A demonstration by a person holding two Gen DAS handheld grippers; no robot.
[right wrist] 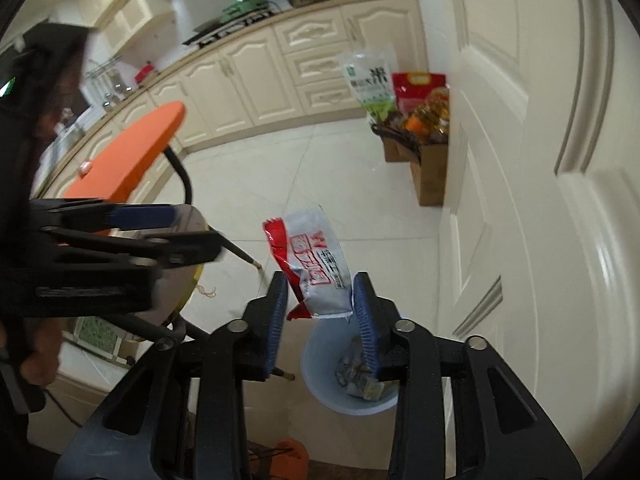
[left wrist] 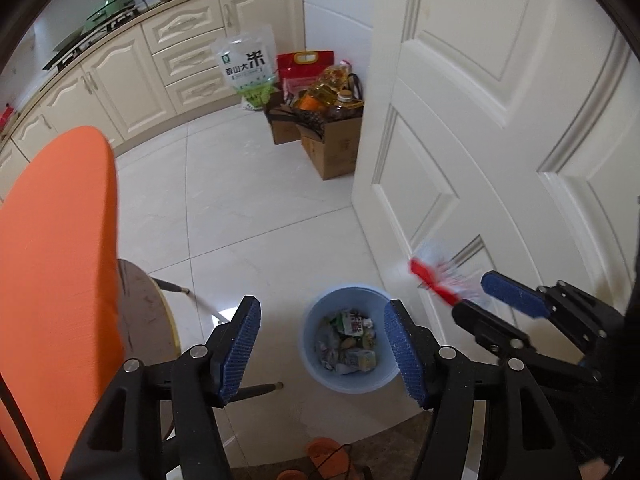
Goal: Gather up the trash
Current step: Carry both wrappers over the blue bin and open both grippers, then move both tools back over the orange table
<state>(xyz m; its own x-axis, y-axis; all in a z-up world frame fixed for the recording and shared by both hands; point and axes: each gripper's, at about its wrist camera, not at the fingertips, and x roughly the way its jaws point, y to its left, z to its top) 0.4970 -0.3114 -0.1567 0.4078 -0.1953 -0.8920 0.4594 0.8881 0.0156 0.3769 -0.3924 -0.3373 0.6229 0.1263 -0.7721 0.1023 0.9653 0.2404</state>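
A light blue trash bin with several wrappers inside stands on the white tile floor; it also shows in the right wrist view. My left gripper is open and empty above the bin. My right gripper is open, its jaws apart, with a red and silver snack wrapper between the fingertips, above the bin and touching the right pad. In the left wrist view the right gripper sits to the right with the blurred red wrapper at its tips.
An orange chair back and a round stool are at the left. A white door is at the right. Cardboard boxes with groceries and a rice bag stand by the cream cabinets.
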